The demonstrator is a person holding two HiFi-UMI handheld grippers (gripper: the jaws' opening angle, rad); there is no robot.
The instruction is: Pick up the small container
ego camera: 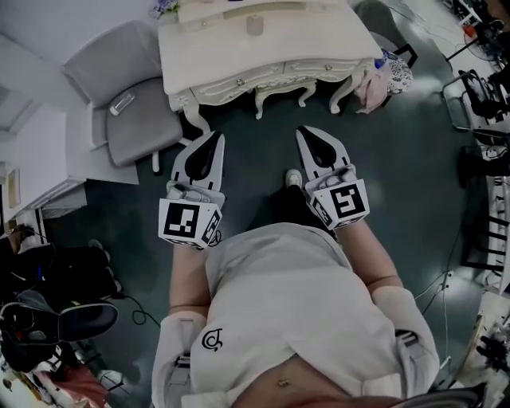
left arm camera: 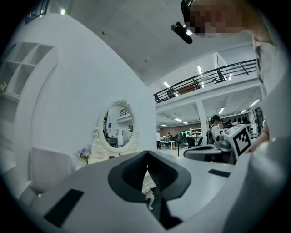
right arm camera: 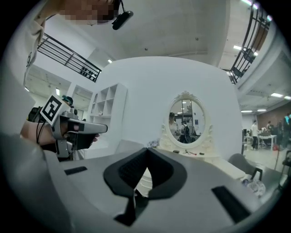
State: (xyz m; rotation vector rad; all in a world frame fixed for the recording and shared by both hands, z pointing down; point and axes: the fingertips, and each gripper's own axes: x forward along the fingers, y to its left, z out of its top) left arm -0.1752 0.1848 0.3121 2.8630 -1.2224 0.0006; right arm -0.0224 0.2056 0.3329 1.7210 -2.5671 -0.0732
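A small pale container (ego camera: pixel 254 25) stands on the white dressing table (ego camera: pixel 239 60) at the top of the head view. Both grippers hang in front of the person's torso, well short of the table and pointing toward it. The left gripper (ego camera: pixel 217 139) is shut with nothing in it; in its own view the jaws meet at a point (left arm camera: pixel 147 155). The right gripper (ego camera: pixel 304 132) is also shut and empty, with its tips touching (right arm camera: pixel 147 150). Neither gripper view shows the container.
A grey chair (ego camera: pixel 131 107) stands left of the table. An oval mirror (right arm camera: pixel 186 119) rises at the table's back, with purple flowers (left arm camera: pixel 84 152) beside it. A bundle of cloth (ego camera: pixel 388 77) lies at the table's right corner. Bags and cables crowd the floor at the left (ego camera: pixel 48 311).
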